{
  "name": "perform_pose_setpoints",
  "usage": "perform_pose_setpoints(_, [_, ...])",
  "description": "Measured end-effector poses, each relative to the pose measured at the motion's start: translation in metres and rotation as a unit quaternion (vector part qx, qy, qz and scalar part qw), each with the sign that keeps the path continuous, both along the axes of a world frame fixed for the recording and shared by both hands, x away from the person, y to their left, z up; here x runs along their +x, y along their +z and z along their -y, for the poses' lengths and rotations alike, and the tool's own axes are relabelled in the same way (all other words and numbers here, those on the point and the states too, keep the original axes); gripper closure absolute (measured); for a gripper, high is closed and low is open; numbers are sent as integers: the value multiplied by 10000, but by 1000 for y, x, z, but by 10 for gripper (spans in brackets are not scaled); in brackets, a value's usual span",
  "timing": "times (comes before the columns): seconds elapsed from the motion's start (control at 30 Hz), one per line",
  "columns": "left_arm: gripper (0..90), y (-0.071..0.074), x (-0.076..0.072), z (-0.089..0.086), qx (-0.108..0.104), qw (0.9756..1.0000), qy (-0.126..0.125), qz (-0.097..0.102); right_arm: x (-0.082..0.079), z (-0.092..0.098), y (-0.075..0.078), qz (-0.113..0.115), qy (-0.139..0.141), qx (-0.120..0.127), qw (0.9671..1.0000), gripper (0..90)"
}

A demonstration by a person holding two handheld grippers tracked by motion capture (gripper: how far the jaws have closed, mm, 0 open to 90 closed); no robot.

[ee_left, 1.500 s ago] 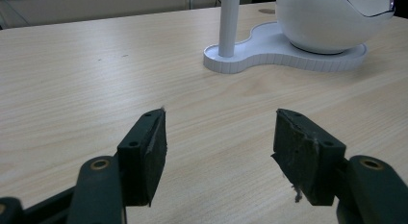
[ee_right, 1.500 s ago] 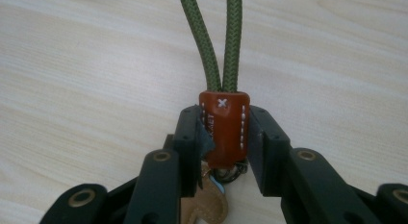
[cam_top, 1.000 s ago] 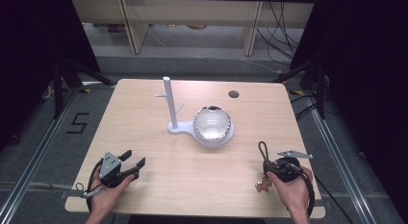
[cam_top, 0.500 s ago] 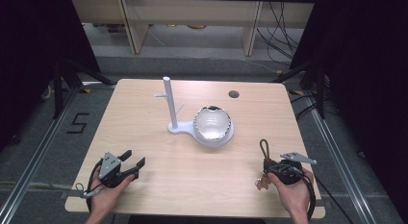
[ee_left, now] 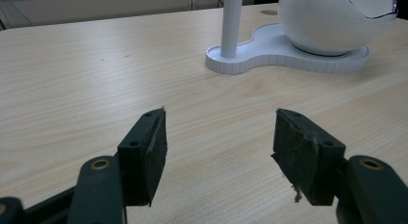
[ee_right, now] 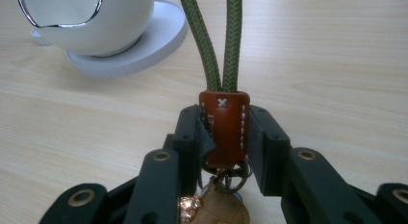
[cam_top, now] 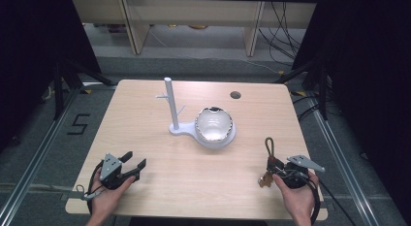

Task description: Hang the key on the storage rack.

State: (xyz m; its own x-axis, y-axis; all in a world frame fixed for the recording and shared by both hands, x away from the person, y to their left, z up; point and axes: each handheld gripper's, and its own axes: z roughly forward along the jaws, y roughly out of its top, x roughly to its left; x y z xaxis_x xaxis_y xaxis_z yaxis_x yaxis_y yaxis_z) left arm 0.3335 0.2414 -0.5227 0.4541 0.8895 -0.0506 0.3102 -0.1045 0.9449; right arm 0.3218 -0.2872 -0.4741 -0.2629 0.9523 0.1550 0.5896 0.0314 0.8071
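Observation:
My right gripper [cam_top: 273, 169] rests near the table's front right corner, shut on a keychain [cam_top: 268, 147]. In the right gripper view its jaws pinch the brown leather tab [ee_right: 224, 128]; the green cord loop [ee_right: 231, 41] stretches away from them and metal keys [ee_right: 216, 209] hang under the tab. My left gripper [cam_top: 135, 159] sits at the front left, held low over the wood. Its jaws stand open with nothing between them [ee_left: 219, 132]. A white stand [cam_top: 170, 104] with a post and small pegs rises at the table's middle, and a white egg-shaped bowl [cam_top: 213, 125] sits on its base.
The stand's flat white base [ee_left: 269, 60] lies ahead of the left gripper. A round cable hole [cam_top: 235, 95] is in the tabletop at the far right. The table edge [cam_top: 194, 214] runs just behind both hands. Bare wood lies between the grippers.
The right hand has shifted slightly toward the near right with the keychain still gripped. The left gripper has kept still.

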Motion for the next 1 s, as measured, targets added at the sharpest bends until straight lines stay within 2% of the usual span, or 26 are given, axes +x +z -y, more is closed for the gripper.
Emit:
perform_pose_setpoints(0.03, [358, 0, 0, 0, 0, 10000, 0, 0, 0, 0, 0, 0, 0, 0, 10000, 685])
perform_pose_setpoints(0.07, [358, 0, 0, 0, 0, 10000, 3, 0, 0, 1, -1, 184, 46, 79, 9998, 685])
perform_pose_setpoints(0.1, [358, 0, 0, 0, 4, 10000, 3, -3, -2, -2, 0, 17, -124, 155, 9998, 686])
perform_pose_setpoints(0.13, [358, 0, 0, 0, 4, 10000, 4, -2, -1, 1, 0, 182, 26, 40, 9998, 686])
perform_pose_setpoints(0.17, [359, 0, 0, 0, 4, 10000, 4, -2, -3, -3, 0, 151, -128, 231, 9995, 686])
perform_pose_setpoints(0.3, [359, 0, 0, 0, 3, 10000, 6, -1, -4, -2, 2, 207, -72, 205, 9995, 686])
perform_pose_setpoints(0.33, [358, 0, 0, 0, 2, 10000, 8, 1, -3, -1, 3, 397, -10, 130, 9991, 686])
perform_pose_setpoints(0.37, [358, 0, 0, 0, 2, 10000, 8, 1, -2, 0, 2, 478, 13, 111, 9988, 686])
perform_pose_setpoints(0.4, [358, 0, 0, 0, 2, 10000, 8, 2, -2, 0, 2, 478, 13, 111, 9988, 686])
perform_pose_setpoints(0.43, [358, 0, 0, 0, -11, 10000, 4, 14, -4, -4, 4, 426, -95, 278, 9987, 686])
perform_pose_setpoints(0.47, [358, 0, 0, 0, -11, 10000, 5, 13, -2, -1, 4, 559, 48, 186, 9983, 686])
perform_pose_setpoints(0.5, [358, 0, 0, 0, -11, 10000, 5, 13, -2, -1, 4, 559, 48, 186, 9983, 686])
perform_pose_setpoints(0.53, [358, 0, 0, 0, 1, 10000, 10, 4, -5, -4, 6, 497, -60, 300, 9983, 686])
perform_pose_setpoints(0.57, [358, 0, 0, 0, 1, 10000, 10, 4, -5, -4, 6, 497, -60, 300, 9983, 686])
perform_pose_setpoints(0.6, [358, 0, 0, 0, -3, 10000, 13, 3, -6, -4, 7, 494, -113, 201, 9985, 686])
perform_pose_setpoints(0.63, [358, 0, 0, 0, -22, 10000, 20, 4, -6, -5, 8, 600, -93, 289, 9977, 686])
perform_pose_setpoints(0.7, [358, 0, 0, 0, -32, 10000, 28, 1, -4, -1, 8, 775, 27, 127, 9969, 686])
perform_pose_setpoints(0.73, [358, 0, 0, 0, -33, 10000, 28, 1, -5, -2, 11, 737, -6, 135, 9972, 686])
perform_pose_setpoints(0.77, [358, 0, 0, 0, -36, 10000, 31, 1, -6, -5, 11, 782, -106, 279, 9965, 686])
perform_pose_setpoints(0.8, [358, 0, 0, 0, -40, 10000, 32, 1, -4, -4, 12, 886, 10, 143, 9960, 686])
perform_pose_setpoints(0.83, [358, 0, 0, 0, -40, 10000, 32, 3, -4, -3, 12, 959, 32, 149, 9953, 686])
perform_pose_setpoints(0.87, [358, 0, 0, 0, -40, 10000, 33, 1, -7, -6, 15, 798, -97, 155, 9966, 686])
perform_pose_setpoints(0.9, [358, 0, 0, 0, -40, 10000, 33, 1, -7, -6, 15, 798, -97, 155, 9966, 686])
perform_pose_setpoints(0.93, [358, 0, 0, 0, -37, 10000, 34, 1, -5, -5, 15, 942, 15, 177, 9954, 686])
perform_pose_setpoints(0.97, [358, 0, 0, 0, -33, 10000, 33, 3, -6, -8, 18, 1004, -22, 207, 9947, 686])
perform_pose_setpoints(1.0, [358, 0, 0, 0, -34, 10000, 34, 4, -7, -8, 20, 937, -60, 176, 9954, 686])
